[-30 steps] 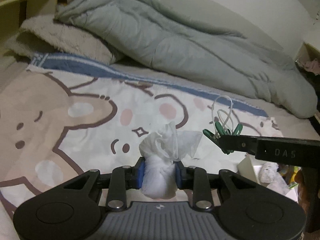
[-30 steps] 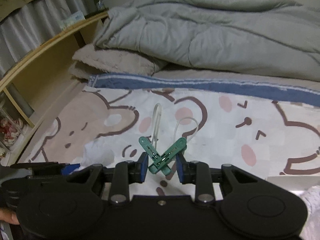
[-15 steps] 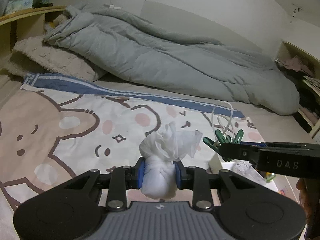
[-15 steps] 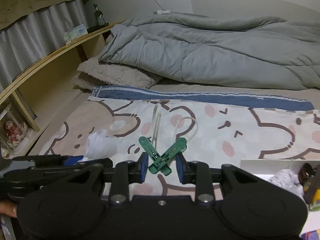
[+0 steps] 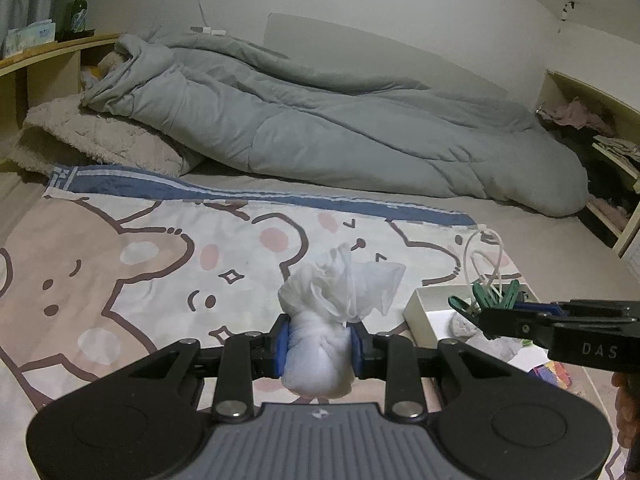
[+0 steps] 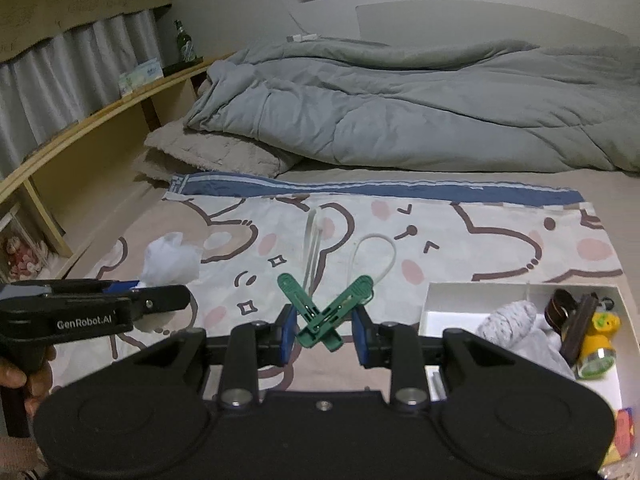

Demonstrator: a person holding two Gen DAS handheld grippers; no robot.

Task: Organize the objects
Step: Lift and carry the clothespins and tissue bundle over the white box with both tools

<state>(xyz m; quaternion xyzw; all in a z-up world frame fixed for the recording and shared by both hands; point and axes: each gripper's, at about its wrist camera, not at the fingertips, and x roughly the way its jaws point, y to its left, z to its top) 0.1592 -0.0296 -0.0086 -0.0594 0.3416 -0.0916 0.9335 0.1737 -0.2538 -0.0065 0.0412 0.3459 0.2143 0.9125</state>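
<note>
Clearly we are carrying two light things above the bed: the left tongs point(image 5: 319, 343) are pinching a soft white cloth bundle point(image 5: 320, 354) around its knotted waist, while the right tongs point(image 6: 325, 331) are clamping crossed green clothespins point(image 6: 326, 312) at their hinge. Both look unbreakable; the stiff, smooth pins could twist loose, heading for the white box point(image 6: 472, 293).

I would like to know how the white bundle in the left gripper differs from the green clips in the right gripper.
The white bundle is soft, crumpled and knotted; the green clips are hard plastic crossed in an X. The bundle fills the gap of the left gripper; the clips sit slimmer between the pads of the right gripper. The clips carry white loops; the bundle has a loose frill. Both are gripped above the bear-print sheet.
</note>
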